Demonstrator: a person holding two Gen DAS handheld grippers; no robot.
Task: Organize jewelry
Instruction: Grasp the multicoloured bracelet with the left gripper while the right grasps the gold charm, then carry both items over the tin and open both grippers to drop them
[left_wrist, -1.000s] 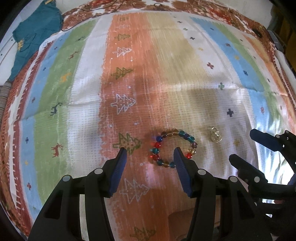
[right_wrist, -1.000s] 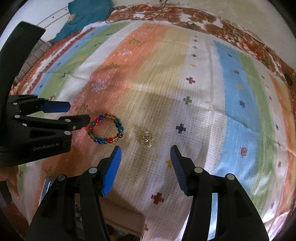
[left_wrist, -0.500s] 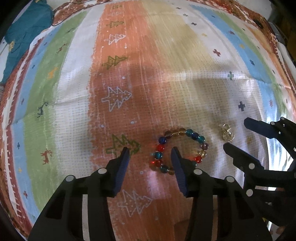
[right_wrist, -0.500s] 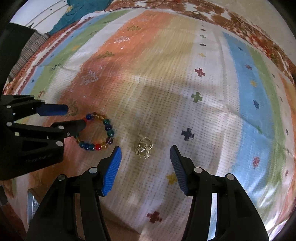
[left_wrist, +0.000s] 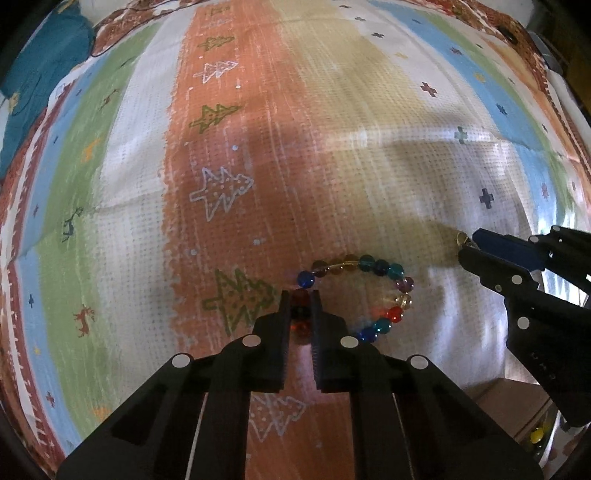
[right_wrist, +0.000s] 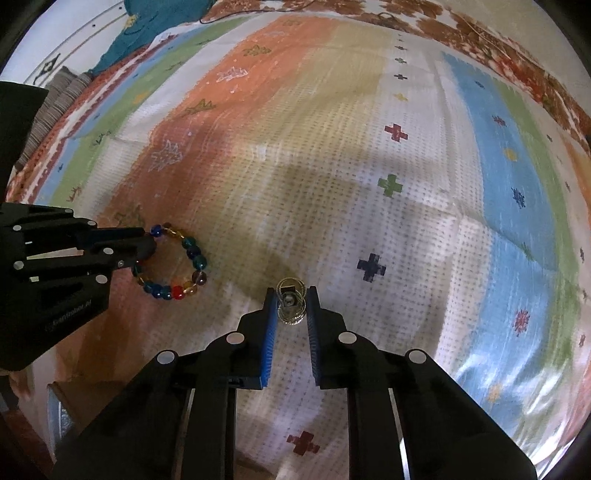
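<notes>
One striped cloth (left_wrist: 332, 147) covers the surface. Two grippers point down at it: the left gripper (left_wrist: 299, 306) has its jaws clenched on one side of the single bead bracelet (left_wrist: 369, 295), and the right gripper (right_wrist: 291, 306) pinches the one small cluster of gold rings (right_wrist: 291, 301) just beside it.

Beaded bracelet (left_wrist: 354, 295): multicolour glass beads, closed loop, flat on orange stripe of the striped cloth (left_wrist: 332, 147), its 9 o'clock beads pinched. Gold ring cluster (right_wrist: 291, 302): small linked hoops, at bracelet's 3 o'clock, on white stripe, also pinched.
</notes>
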